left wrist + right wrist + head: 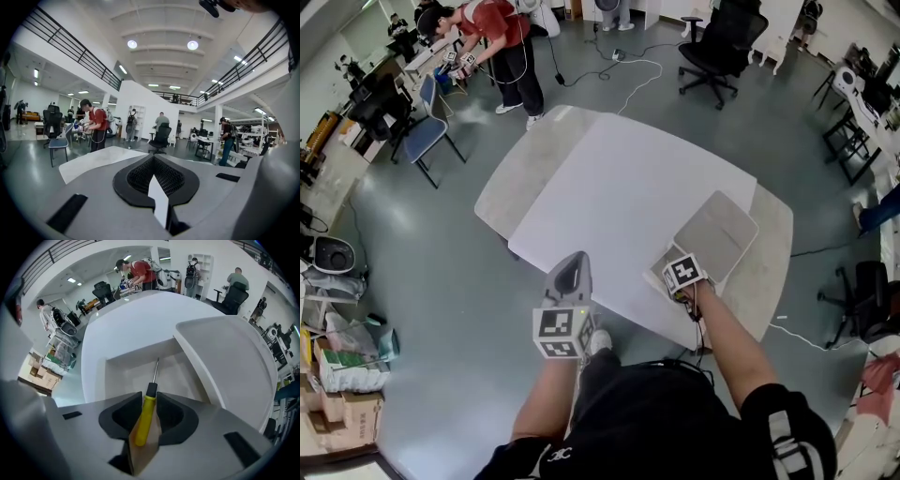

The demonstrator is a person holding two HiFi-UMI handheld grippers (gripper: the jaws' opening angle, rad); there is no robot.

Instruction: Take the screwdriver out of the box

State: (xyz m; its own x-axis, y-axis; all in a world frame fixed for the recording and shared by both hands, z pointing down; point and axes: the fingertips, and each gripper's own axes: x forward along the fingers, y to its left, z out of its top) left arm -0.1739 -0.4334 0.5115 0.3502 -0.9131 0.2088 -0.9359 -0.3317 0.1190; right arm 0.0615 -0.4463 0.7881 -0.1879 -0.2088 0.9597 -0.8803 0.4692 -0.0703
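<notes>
A yellow-handled screwdriver (pixel 142 423) with a black collar and thin steel shaft is clamped between the jaws of my right gripper (pixel 148 409), which is shut on its handle. The shaft points into the open white box (pixel 118 369), whose lid (pixel 229 357) lies flipped back to the right. In the head view the right gripper (pixel 677 279) sits at the box (pixel 660 269) near the white table's (pixel 619 187) front edge, beside the lid (pixel 717 234). My left gripper (pixel 569 277) hangs off the table's front, shut and empty (pixel 157 187), aimed level across the room.
A black office chair (pixel 717 42) stands beyond the table. A person in red (pixel 497 47) works at a desk at the far left, near a blue chair (pixel 422 131). Cardboard boxes (pixel 337 380) lie on the floor at the left.
</notes>
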